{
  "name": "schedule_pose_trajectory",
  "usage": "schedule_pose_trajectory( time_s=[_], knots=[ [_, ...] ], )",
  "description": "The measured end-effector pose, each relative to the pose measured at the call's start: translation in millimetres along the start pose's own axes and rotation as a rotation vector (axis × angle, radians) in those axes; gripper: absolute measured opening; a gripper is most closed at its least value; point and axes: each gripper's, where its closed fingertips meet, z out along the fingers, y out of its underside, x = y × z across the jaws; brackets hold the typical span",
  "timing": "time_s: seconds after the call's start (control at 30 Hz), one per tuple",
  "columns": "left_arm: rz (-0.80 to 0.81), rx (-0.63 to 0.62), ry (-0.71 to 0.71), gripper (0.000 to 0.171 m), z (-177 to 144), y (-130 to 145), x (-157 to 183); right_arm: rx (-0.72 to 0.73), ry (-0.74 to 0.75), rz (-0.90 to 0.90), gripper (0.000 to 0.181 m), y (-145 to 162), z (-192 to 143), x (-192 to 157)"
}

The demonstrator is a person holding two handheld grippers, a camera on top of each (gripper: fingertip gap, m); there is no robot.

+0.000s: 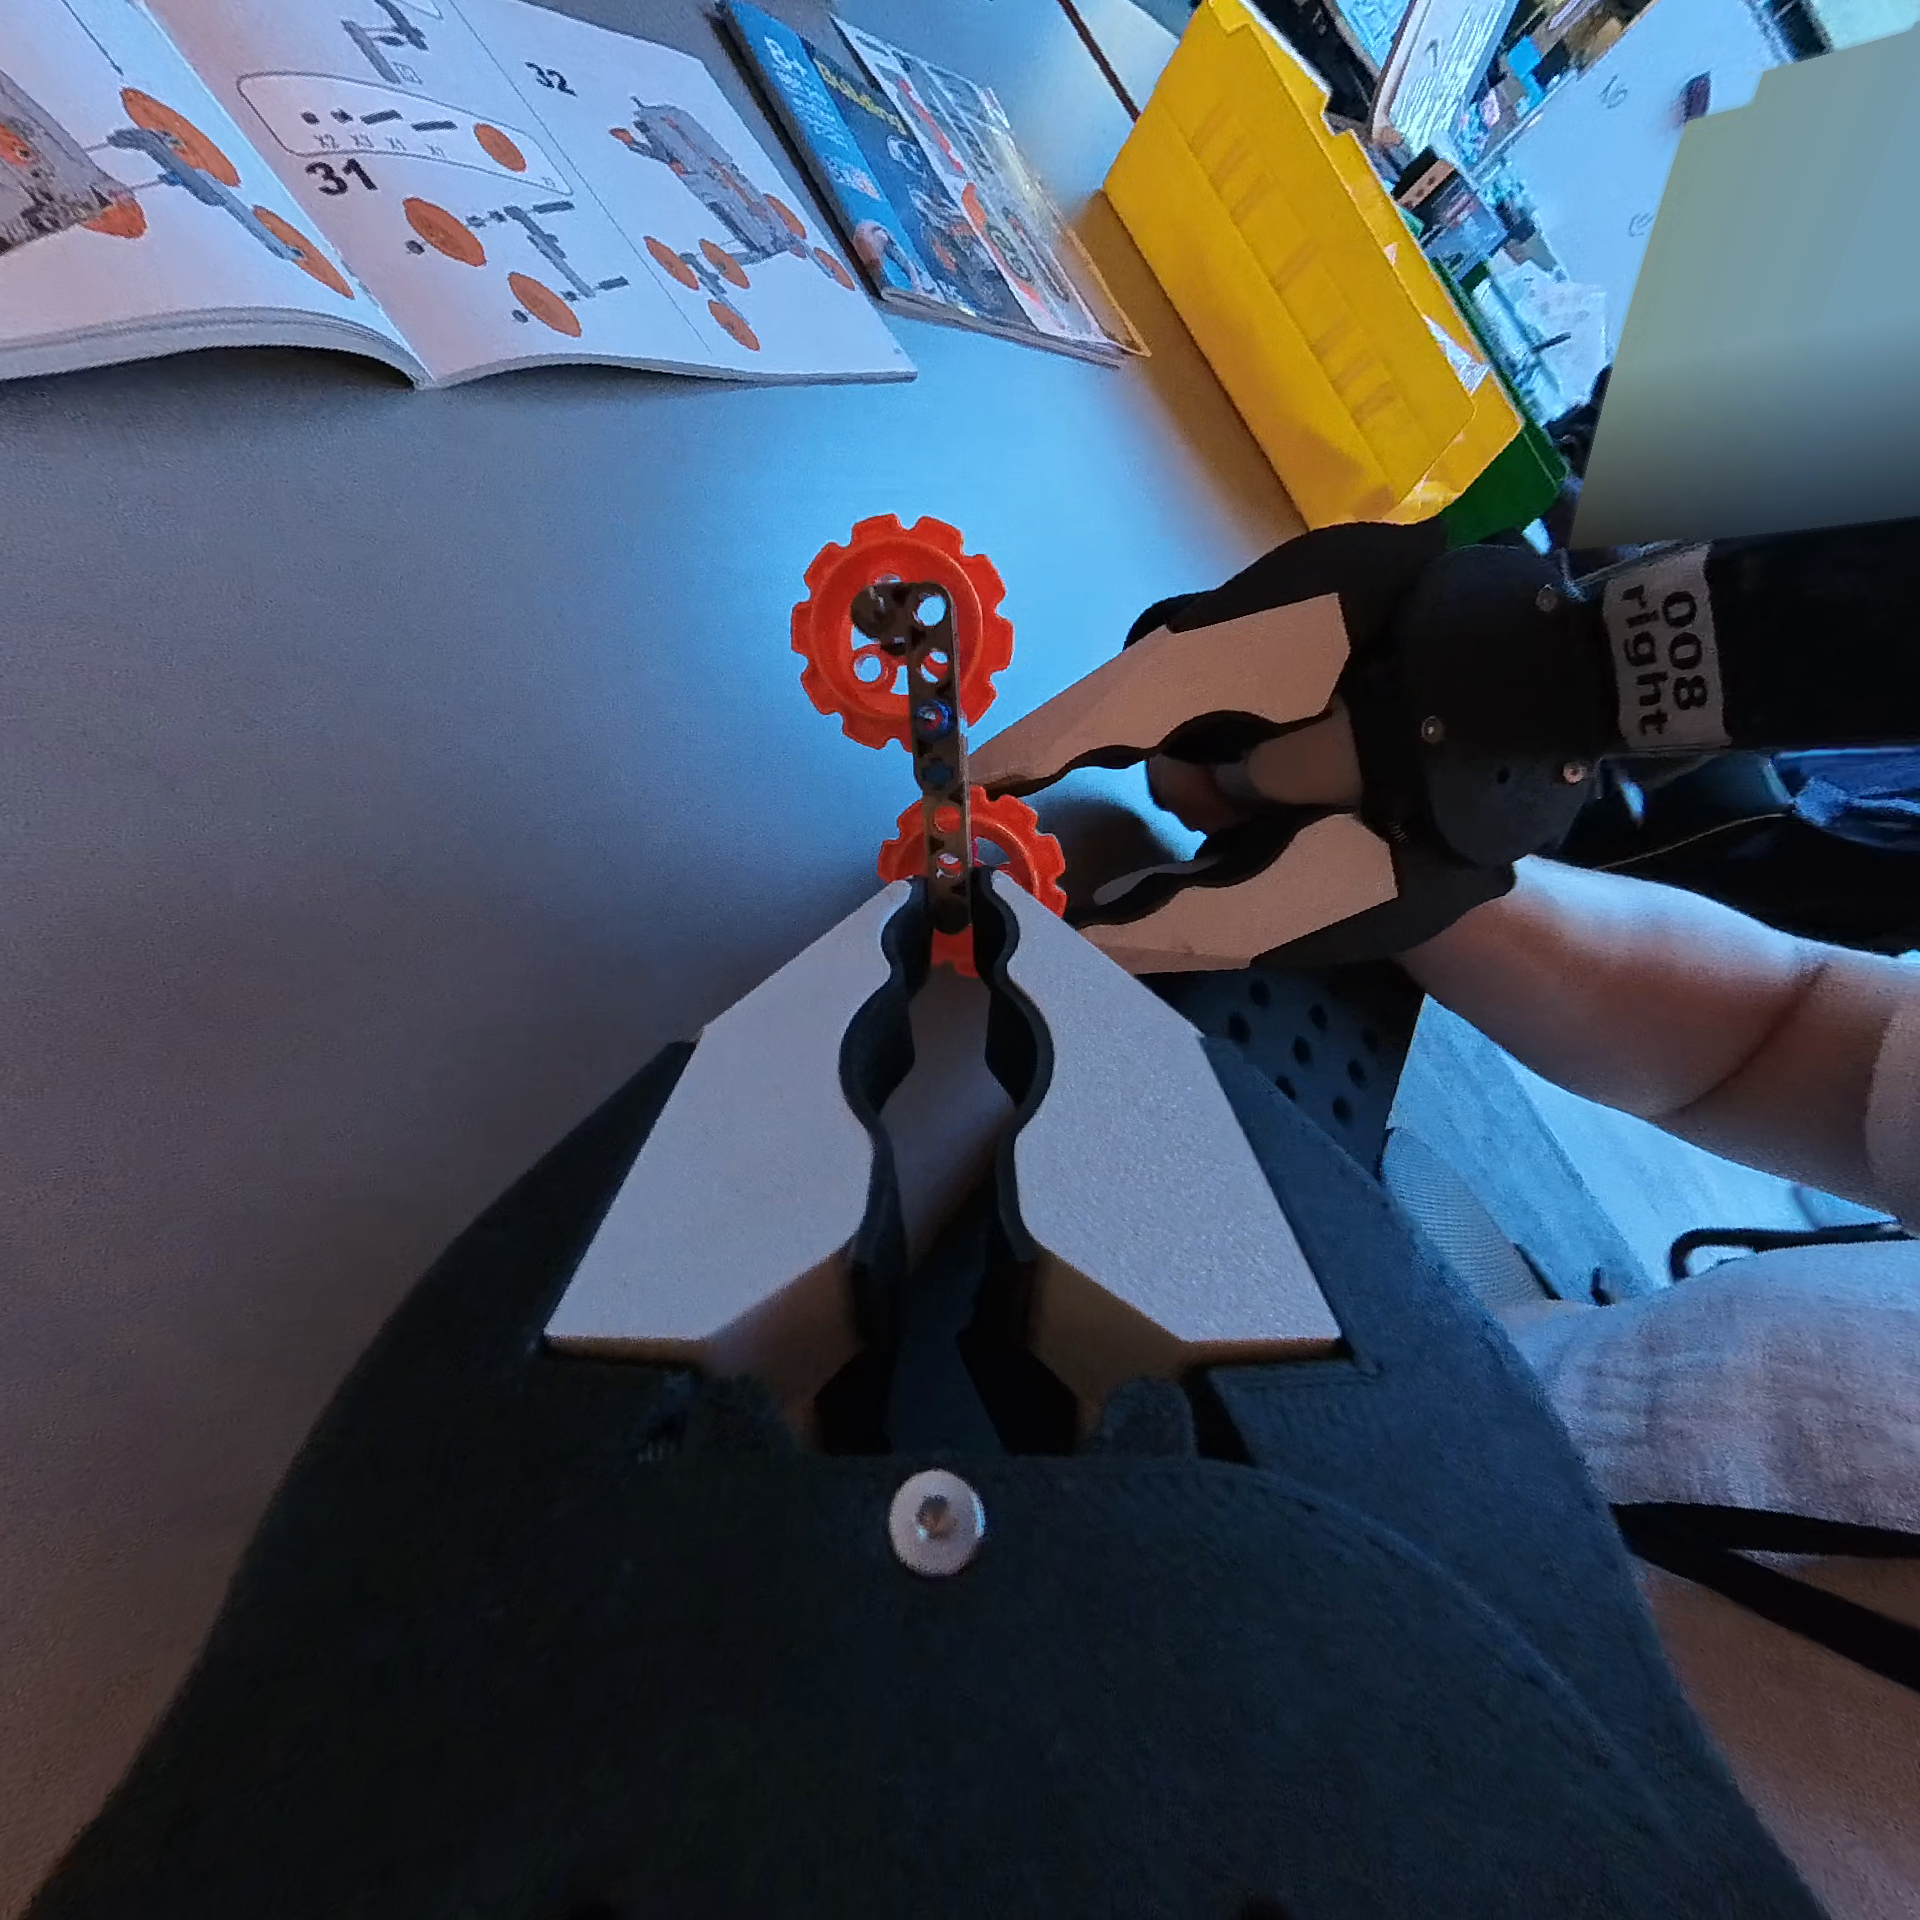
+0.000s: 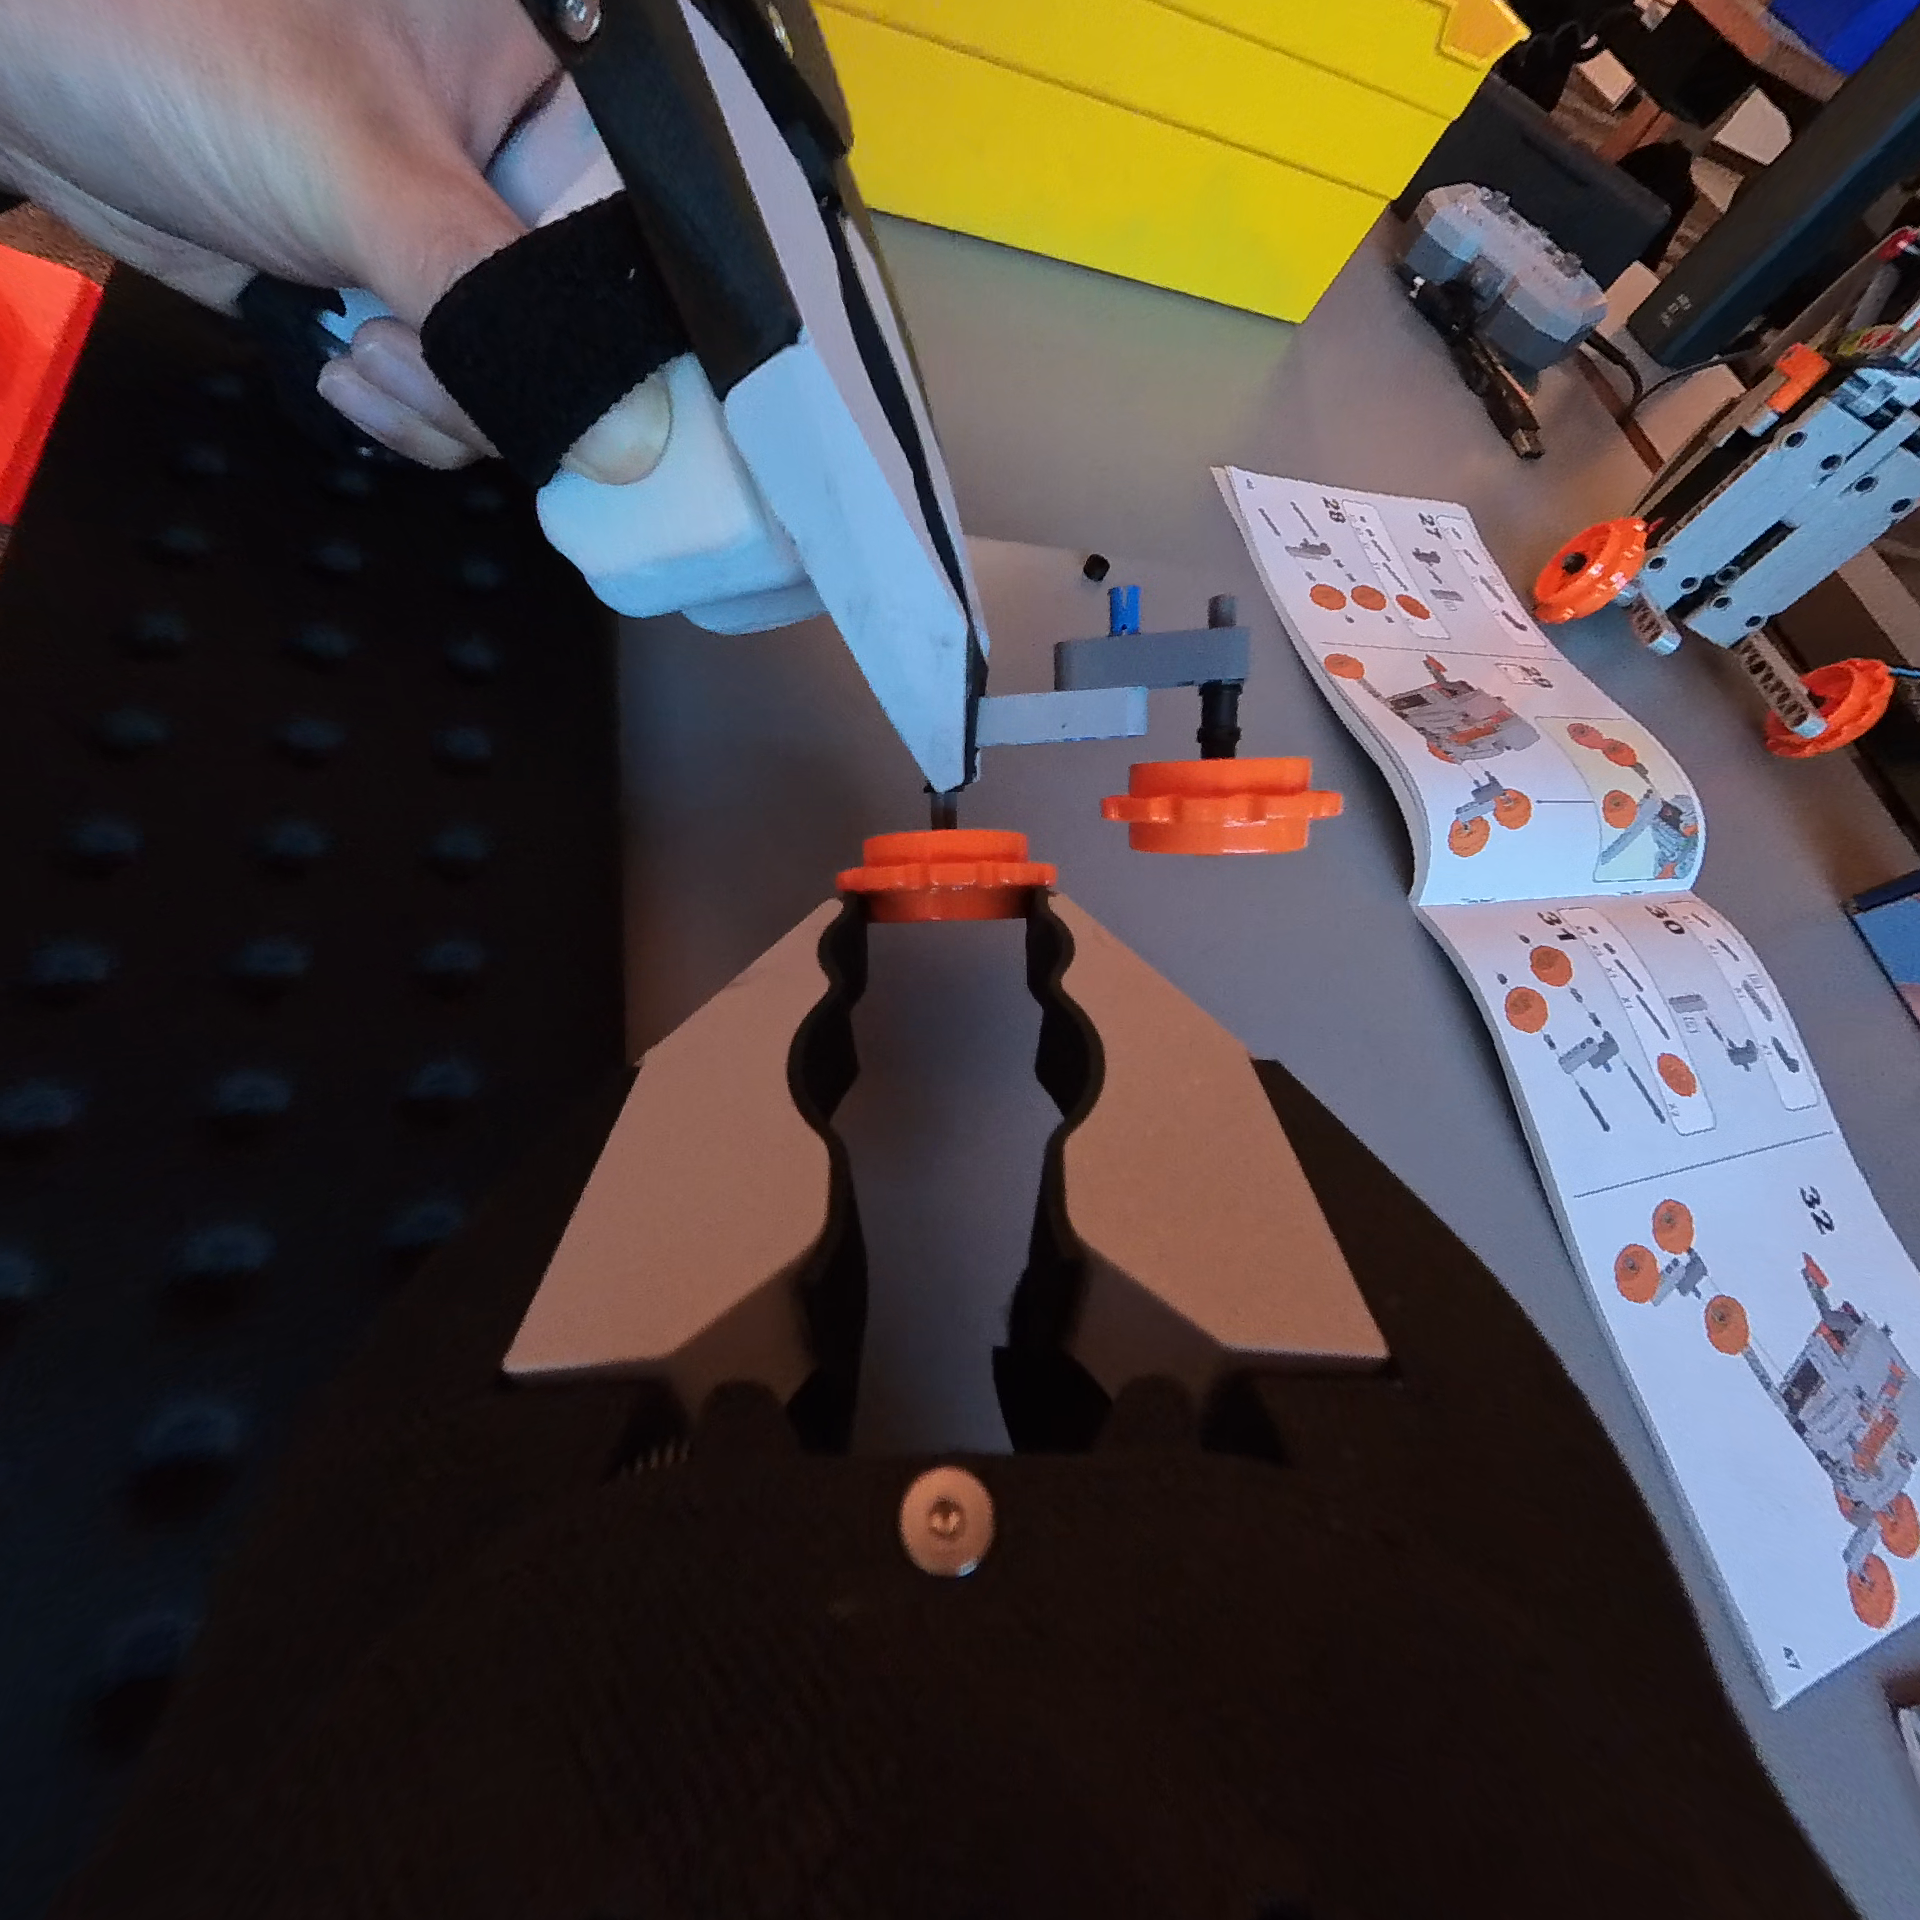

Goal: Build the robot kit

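Your left gripper (image 1: 948,899) has its jaws clenched on the grey beam (image 1: 938,748), held above the worktop (image 1: 416,727). Your right gripper (image 2: 945,909) has its jaws grasping the near orange wheel (image 2: 945,883) at the beam's gripped end. The far orange wheel (image 2: 1221,816) hangs from the beam's other end. Beyond it, an open instruction booklet (image 2: 1621,1039) lies along the worktop's far edge, with a yellow bin (image 1: 1309,270) at the corner.

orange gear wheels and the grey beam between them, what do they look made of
Orange gear wheels: likely moulded plastic, semi-gloss; even colour, soft highlights along the rims. Grey beam: likely plastic too, matte, with crisp moulded edges and round pin holes. The left hand-held gripper pinches it.
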Motion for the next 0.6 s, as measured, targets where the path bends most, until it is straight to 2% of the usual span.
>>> schedule_pose_trajectory(
  time_s=[0.6],
  knots=[
    [0.018,-0.017,-0.009,0.006,2.4,2.5,0.9,-0.009,0.016,-0.043,0.027,-0.7,-0.6,-0.8]
  ],
)
